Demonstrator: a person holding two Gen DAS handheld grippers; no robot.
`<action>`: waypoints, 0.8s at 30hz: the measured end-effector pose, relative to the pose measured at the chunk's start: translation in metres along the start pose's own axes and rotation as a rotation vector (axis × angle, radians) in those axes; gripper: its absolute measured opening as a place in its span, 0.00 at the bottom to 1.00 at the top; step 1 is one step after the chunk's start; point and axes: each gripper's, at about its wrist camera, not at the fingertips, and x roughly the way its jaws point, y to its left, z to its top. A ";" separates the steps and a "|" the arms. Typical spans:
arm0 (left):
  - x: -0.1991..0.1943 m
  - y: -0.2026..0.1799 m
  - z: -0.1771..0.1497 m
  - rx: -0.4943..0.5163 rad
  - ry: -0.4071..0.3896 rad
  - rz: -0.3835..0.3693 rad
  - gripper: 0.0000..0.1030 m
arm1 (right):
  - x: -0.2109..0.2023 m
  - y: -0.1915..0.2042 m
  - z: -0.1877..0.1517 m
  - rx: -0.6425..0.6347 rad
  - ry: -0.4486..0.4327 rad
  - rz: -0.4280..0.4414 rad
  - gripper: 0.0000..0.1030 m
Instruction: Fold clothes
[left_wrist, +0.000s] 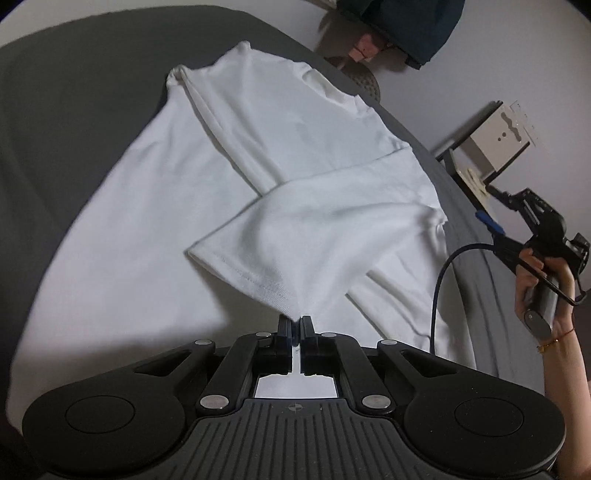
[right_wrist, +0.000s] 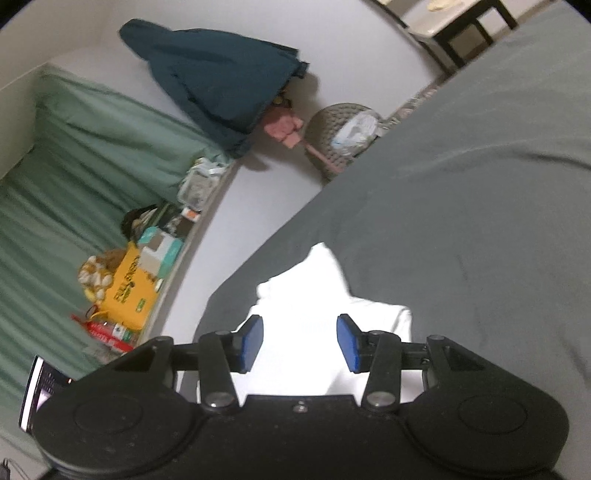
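Note:
A white T-shirt (left_wrist: 192, 177) lies spread on the grey bed cover (left_wrist: 74, 110). One sleeve (left_wrist: 332, 229) is folded across the shirt's body. My left gripper (left_wrist: 295, 325) is shut on the corner of that sleeve's hem and holds it a little above the rest of the cloth. My right gripper (left_wrist: 496, 210) hangs in a person's hand beyond the bed's right edge, clear of the shirt. In the right wrist view, the right gripper (right_wrist: 300, 341) stands open with its blue pads (right_wrist: 251, 343) apart and nothing between them, above a bunched part of the T-shirt (right_wrist: 314, 280).
A black cable (left_wrist: 439, 280) trails from the right gripper over the bed's edge. A dark blue garment (right_wrist: 218, 81) hangs on the wall above a woven basket (right_wrist: 343, 133). A ledge with a yellow box (right_wrist: 129, 291) runs along a green curtain (right_wrist: 74, 166). A small table (left_wrist: 491, 147) stands beside the bed.

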 end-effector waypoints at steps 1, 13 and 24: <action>0.000 0.001 0.000 0.000 0.009 0.002 0.02 | 0.001 -0.004 0.001 0.017 0.002 -0.008 0.42; 0.011 0.008 -0.007 0.016 0.041 0.019 0.03 | 0.037 -0.042 -0.011 0.156 0.089 -0.064 0.43; 0.011 0.015 -0.003 -0.002 0.060 -0.022 0.03 | 0.044 -0.056 -0.016 0.212 -0.018 -0.137 0.03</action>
